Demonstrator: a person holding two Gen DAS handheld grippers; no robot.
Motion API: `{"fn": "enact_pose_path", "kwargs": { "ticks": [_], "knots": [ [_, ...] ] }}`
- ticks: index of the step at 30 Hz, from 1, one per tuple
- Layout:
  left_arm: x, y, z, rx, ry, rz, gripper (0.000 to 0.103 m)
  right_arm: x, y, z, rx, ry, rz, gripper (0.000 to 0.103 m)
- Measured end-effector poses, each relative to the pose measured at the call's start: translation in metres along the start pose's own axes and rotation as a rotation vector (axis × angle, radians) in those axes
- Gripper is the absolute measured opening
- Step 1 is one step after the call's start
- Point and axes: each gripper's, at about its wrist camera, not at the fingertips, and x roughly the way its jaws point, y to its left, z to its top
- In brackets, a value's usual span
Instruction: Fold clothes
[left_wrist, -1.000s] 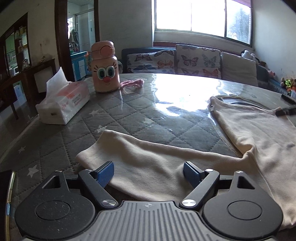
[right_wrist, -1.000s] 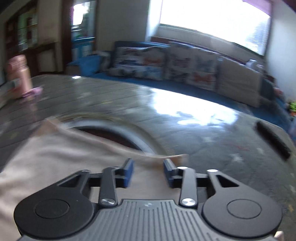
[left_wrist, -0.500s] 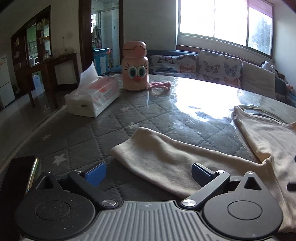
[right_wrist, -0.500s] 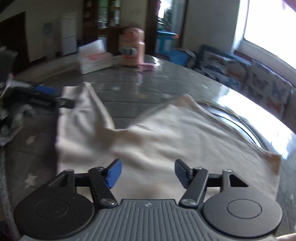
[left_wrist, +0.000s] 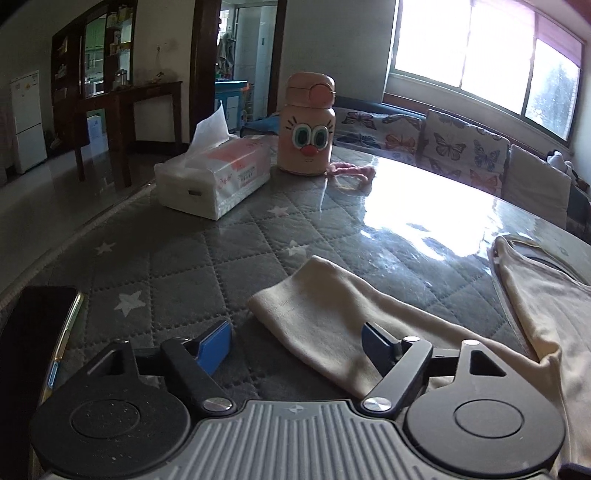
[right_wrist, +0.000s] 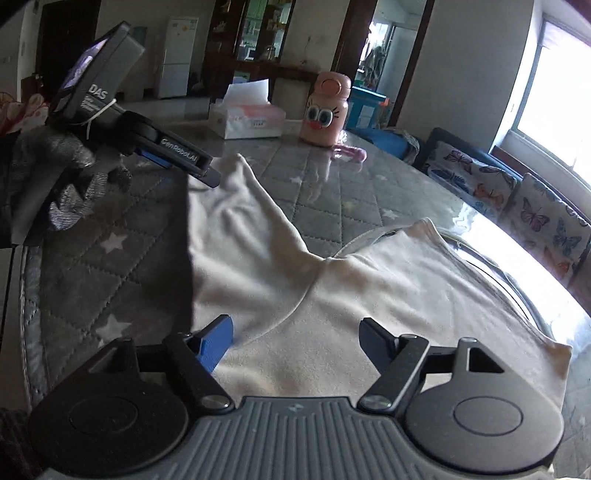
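Observation:
A cream long-sleeved top (right_wrist: 369, 295) lies flat on the grey quilted table. Its left sleeve (left_wrist: 332, 314) stretches out toward the table's left side, cuff end free. My left gripper (left_wrist: 299, 341) is open, low over the sleeve near the cuff, with one blue pad (left_wrist: 214, 345) beside the cloth and the other over it. In the right wrist view it shows at the sleeve's end (right_wrist: 177, 158). My right gripper (right_wrist: 297, 339) is open and empty, just above the top's body.
A tissue box (left_wrist: 212, 177) and a peach cartoon bottle (left_wrist: 308, 140) with a pink strap (left_wrist: 351, 171) stand at the far left of the table. A dark phone (left_wrist: 33, 332) lies at the near left edge. A sofa with butterfly cushions (left_wrist: 461, 151) is beyond the table.
My left gripper has slid left along the sleeve to its cuff and opened wider. My right gripper has swung left from the neckline to face the top's body, and opened.

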Motion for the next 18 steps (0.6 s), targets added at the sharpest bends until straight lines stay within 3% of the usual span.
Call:
{"fn": "enact_pose_path", "kwargs": {
  "ticks": [3, 5, 8, 13, 18],
  "knots": [
    [0.003, 0.001, 0.003, -0.010, -0.013, 0.026, 0.055, -0.003, -0.003, 0.001, 0.018, -0.007, 0.000, 0.077],
    [0.004, 0.003, 0.004, -0.025, -0.024, 0.029, 0.027, -0.004, -0.004, 0.001, 0.022, -0.010, -0.004, 0.077],
    [0.005, 0.009, 0.008, -0.064, -0.040, 0.009, 0.008, -0.005, -0.007, 0.000, 0.048, -0.006, 0.003, 0.077],
    [-0.018, -0.001, 0.016, -0.060, -0.107, -0.063, 0.005, -0.016, -0.020, -0.002, 0.125, -0.011, 0.006, 0.077],
    [-0.061, -0.040, 0.024, 0.005, -0.184, -0.208, 0.005, -0.032, -0.044, -0.008, 0.237, -0.015, 0.007, 0.077]
  ]
}}
